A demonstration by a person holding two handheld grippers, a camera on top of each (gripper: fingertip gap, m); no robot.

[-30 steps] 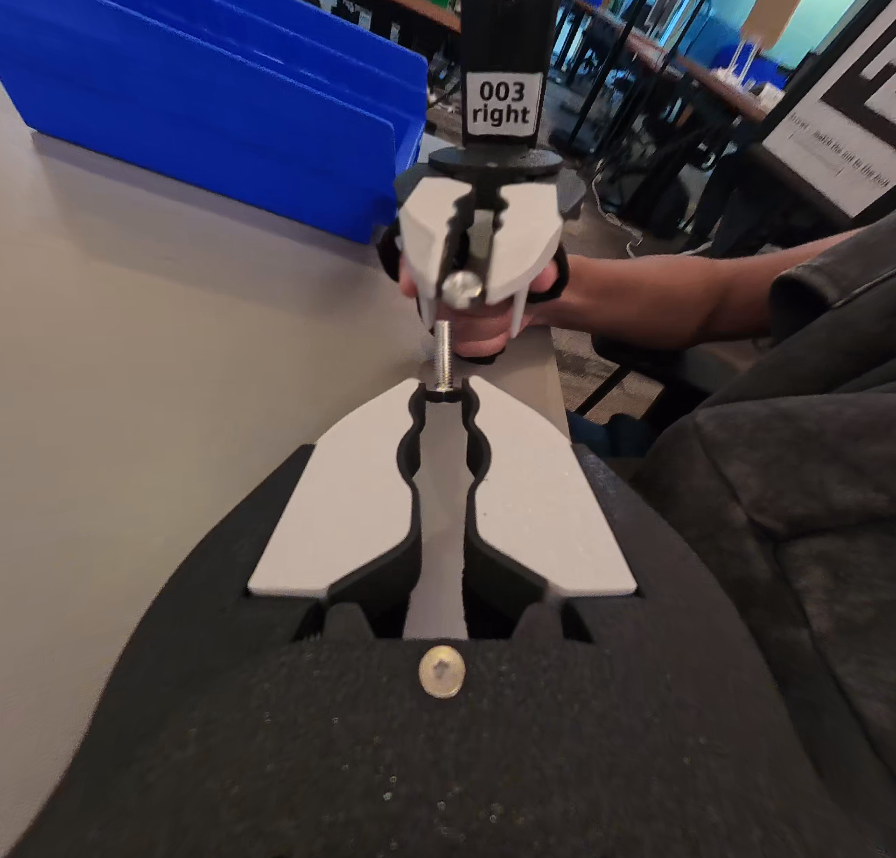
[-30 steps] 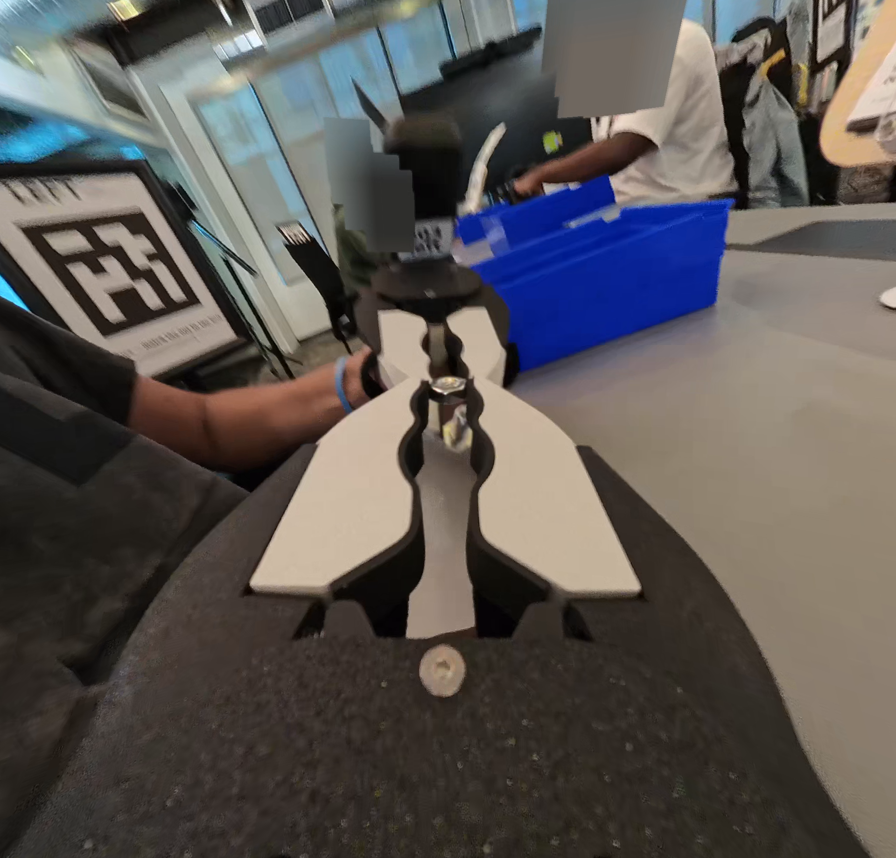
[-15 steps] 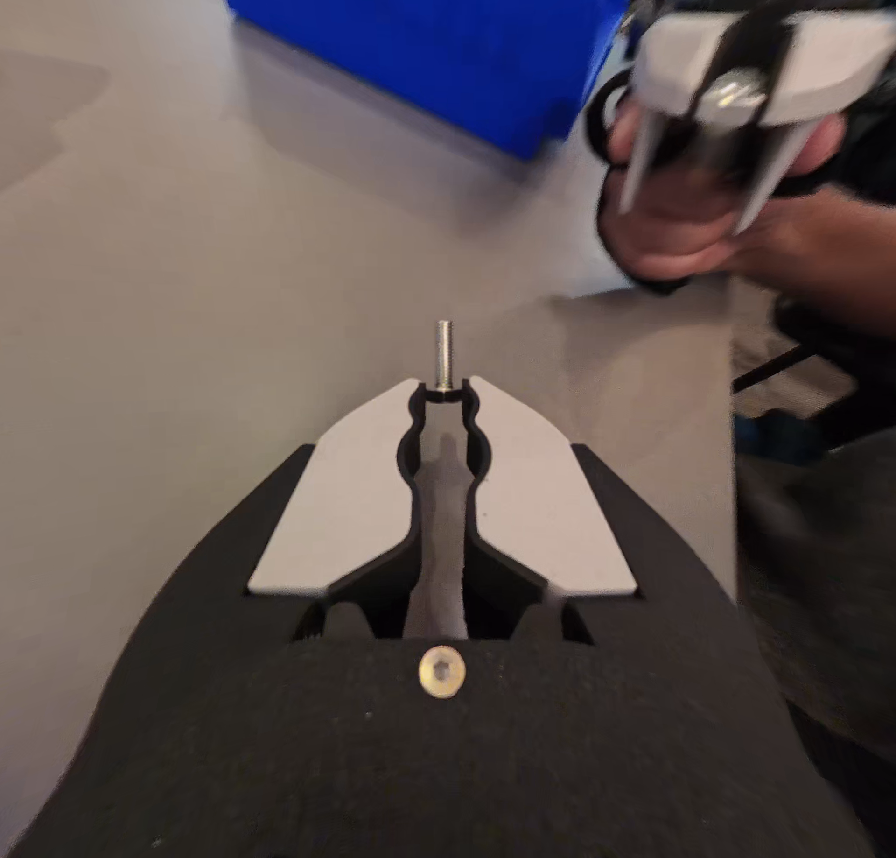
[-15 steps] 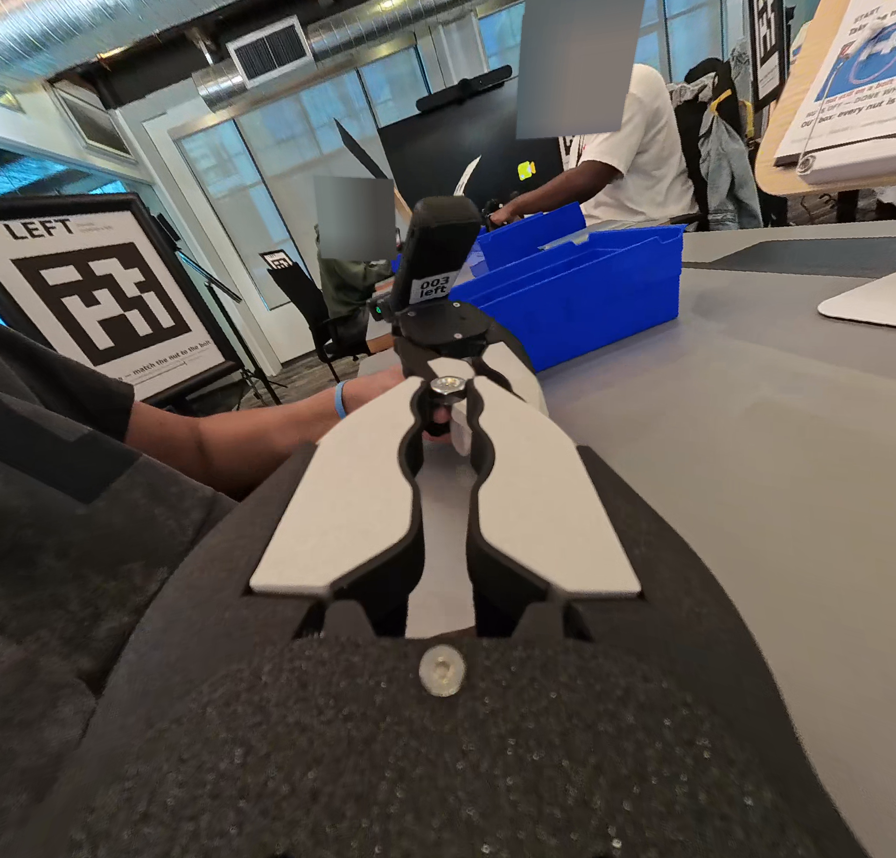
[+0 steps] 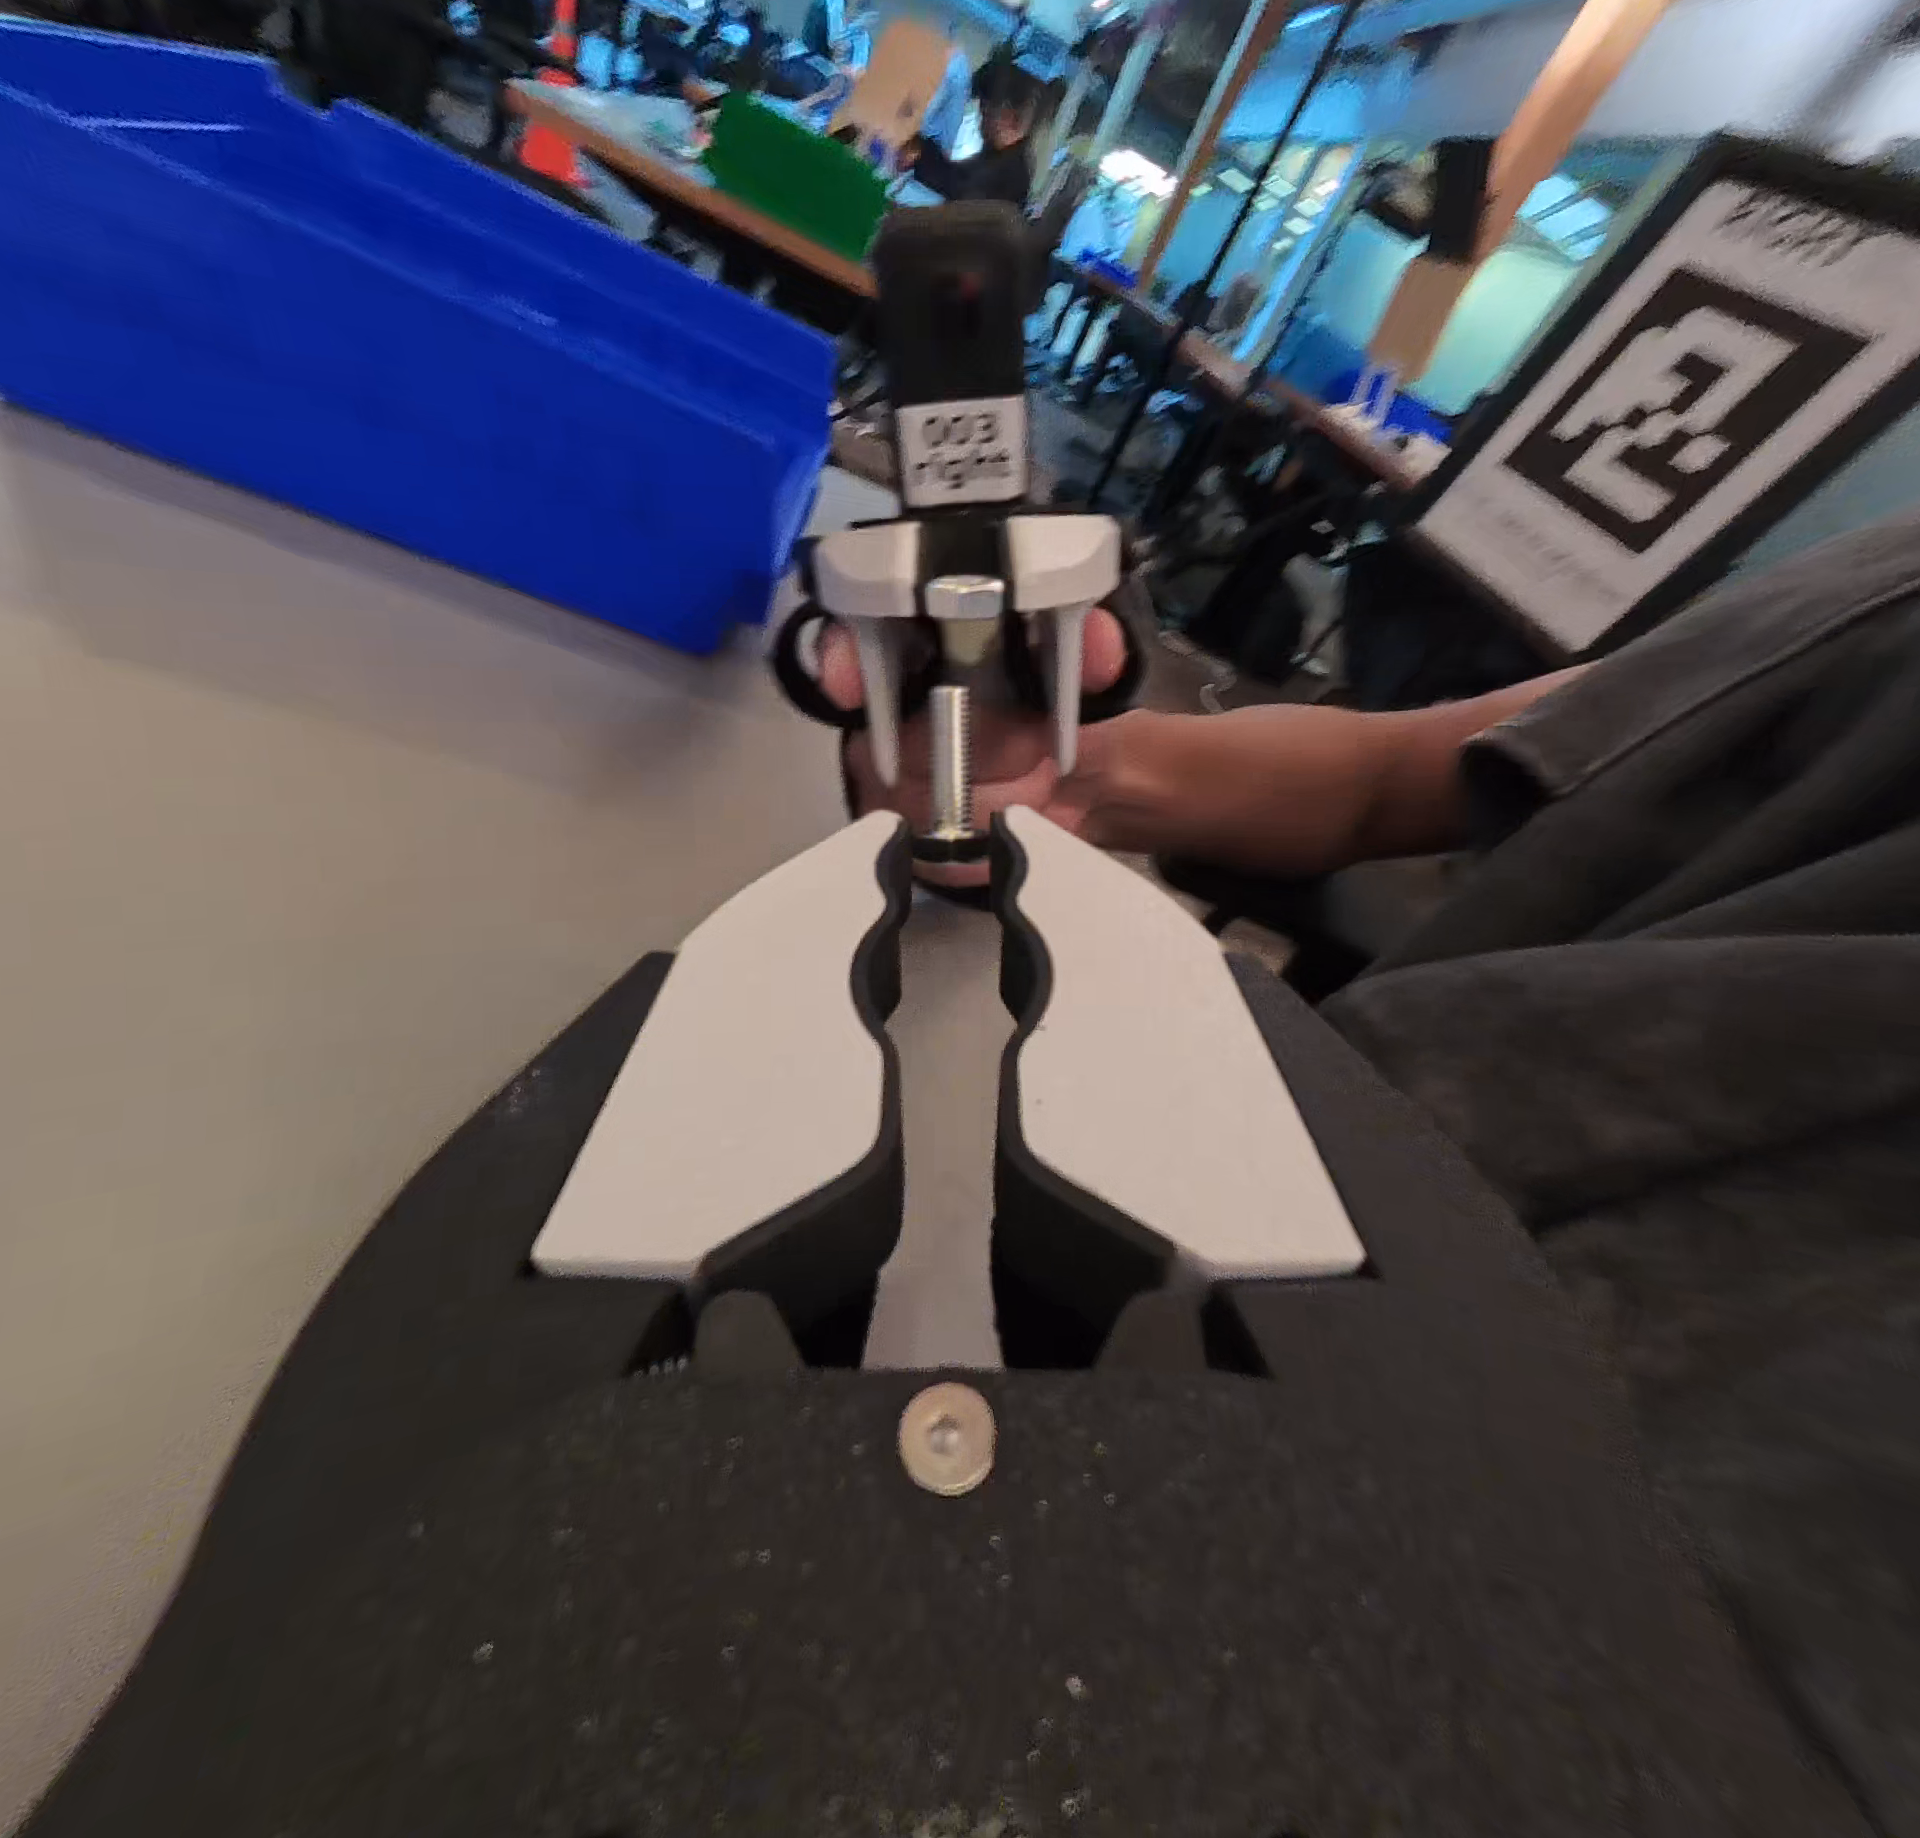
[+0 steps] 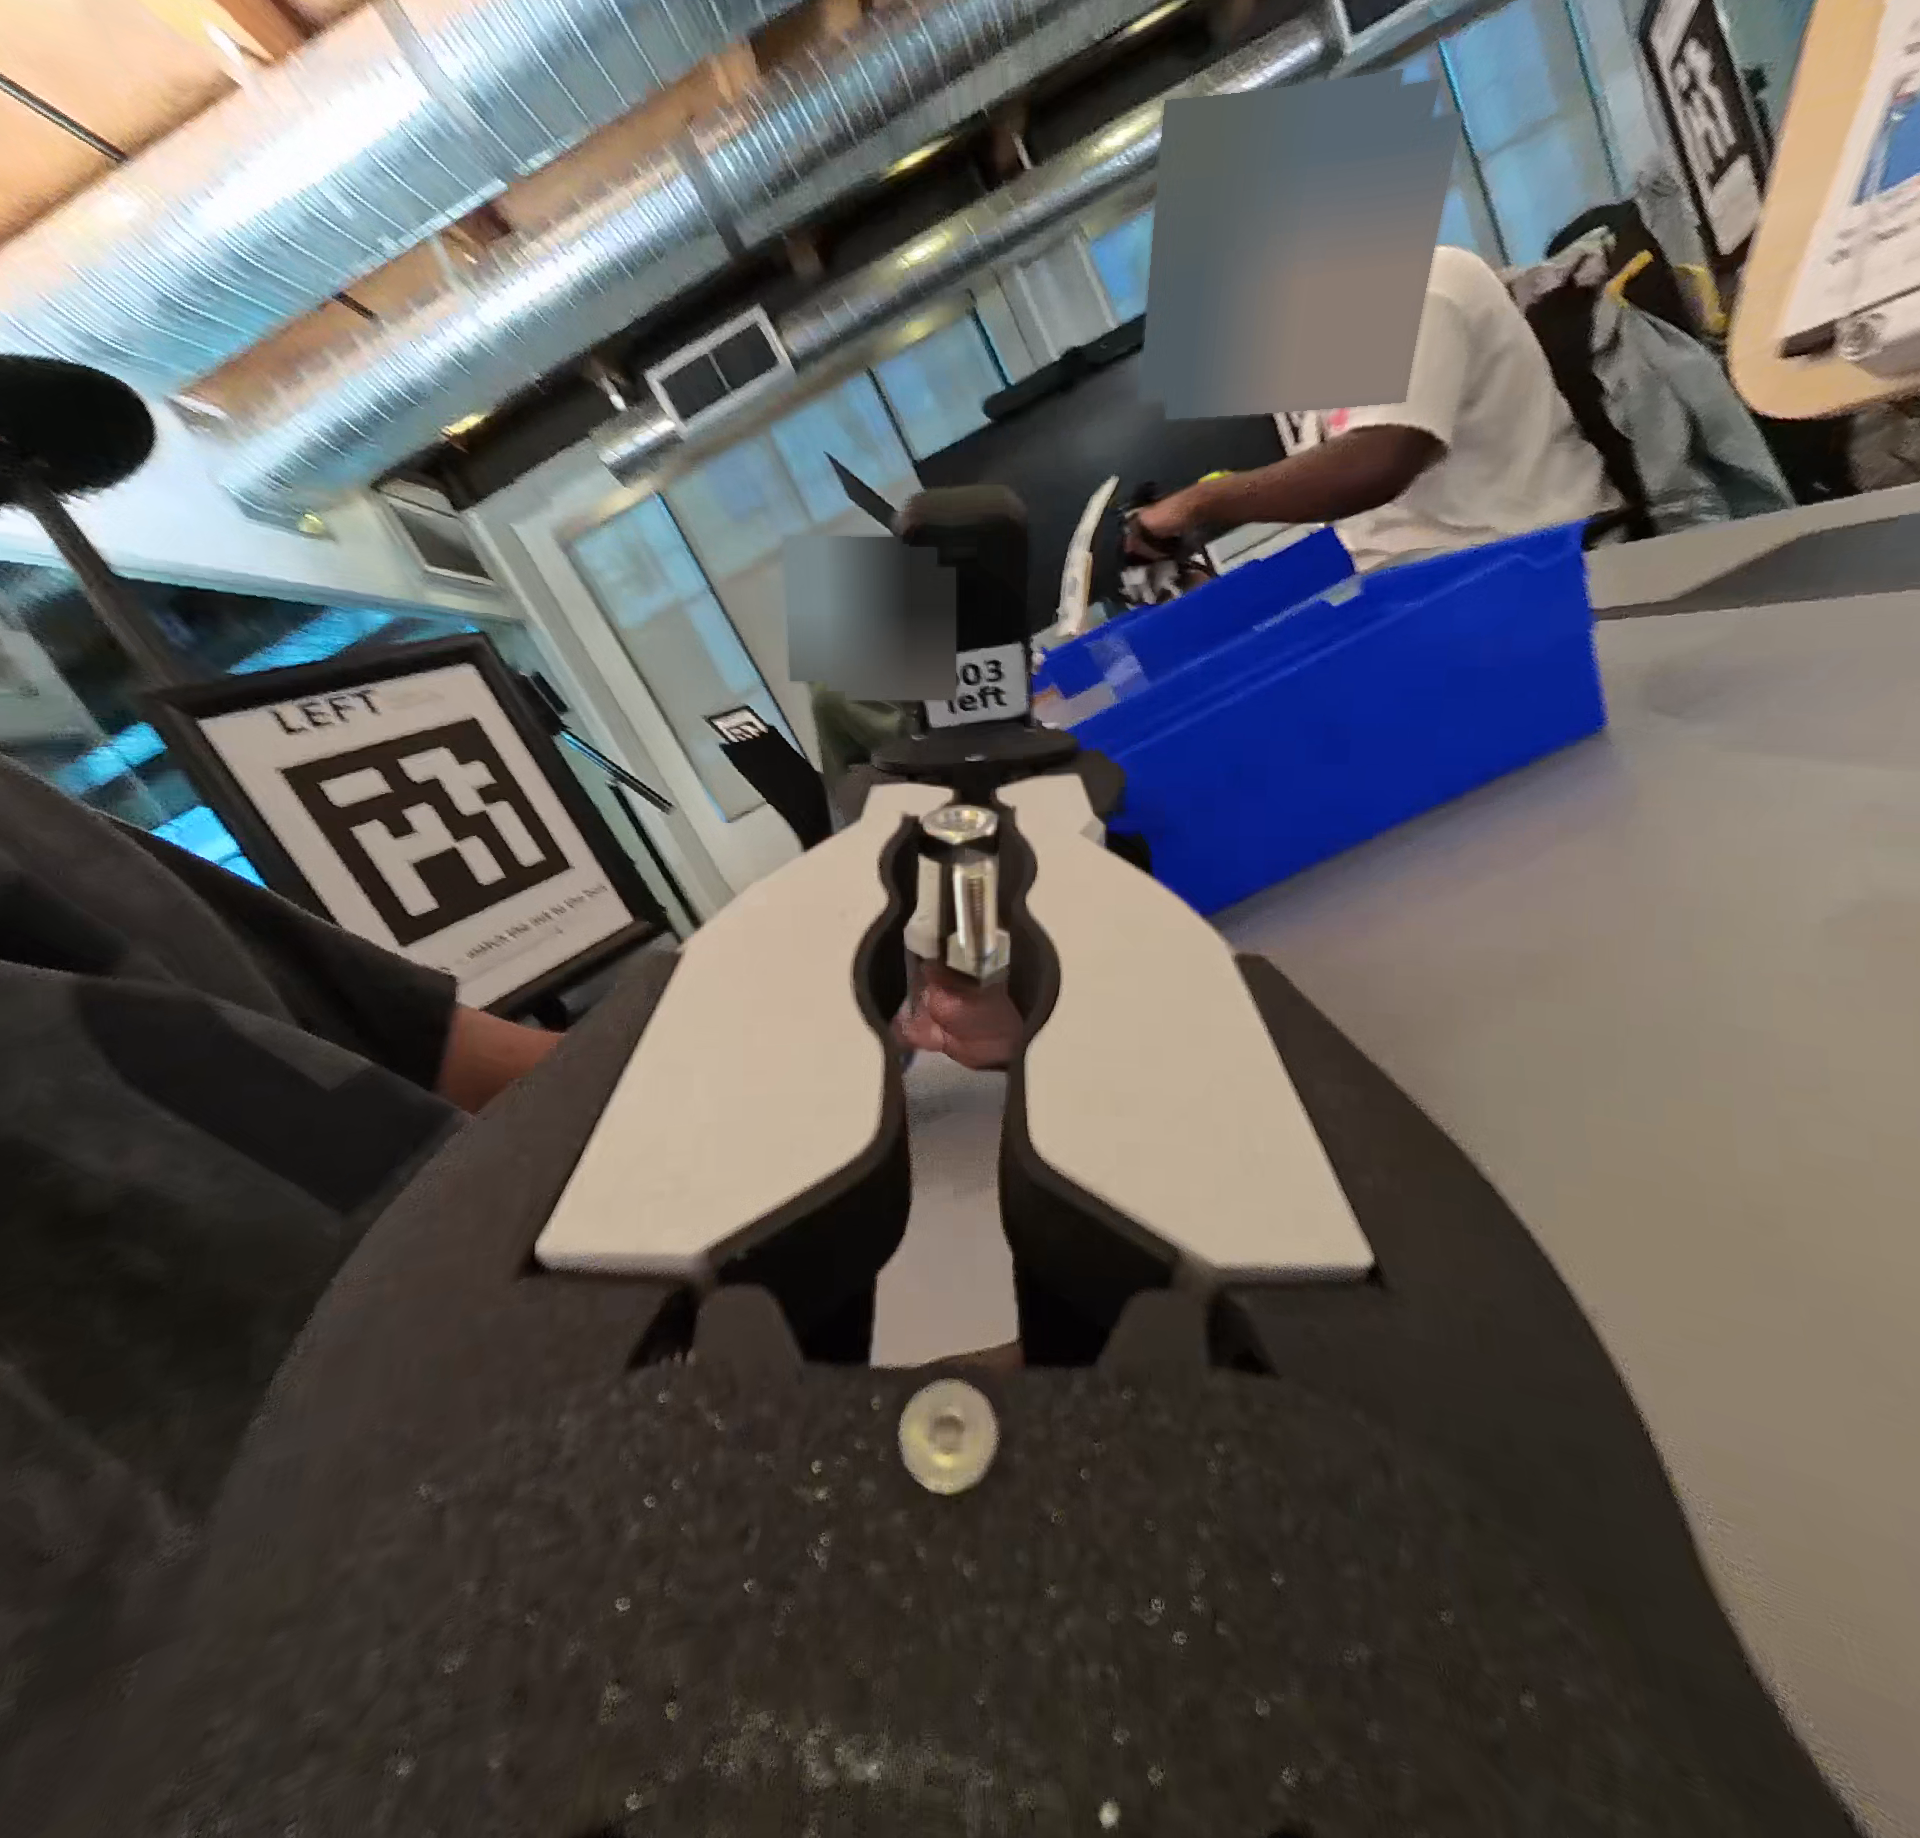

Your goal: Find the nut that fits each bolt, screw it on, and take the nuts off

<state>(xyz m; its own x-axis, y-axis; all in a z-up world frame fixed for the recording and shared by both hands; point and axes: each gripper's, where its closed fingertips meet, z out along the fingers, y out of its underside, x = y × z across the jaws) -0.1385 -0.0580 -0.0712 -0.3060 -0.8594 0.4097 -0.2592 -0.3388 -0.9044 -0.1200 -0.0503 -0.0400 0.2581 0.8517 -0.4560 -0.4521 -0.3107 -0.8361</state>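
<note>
grey table [image 5: 260,905] with blue bin [image 5: 395,365]; left gripper [image 5: 951,832] clamps bolt [image 5: 951,760], right gripper [image 6: 961,832] clamps nut [image 6: 961,824].

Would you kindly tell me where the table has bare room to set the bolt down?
Bare table runs from the left gripper up to the blue bin. It is crowded at the table's edge, where the right gripper holds the nut just beyond the bolt.

Silver ducts [image 6: 540,157] run under a wooden ceiling [image 6: 156,43] — tall windows [image 6: 665,645] beyond, grey table [image 6: 1714,853] below.
</note>
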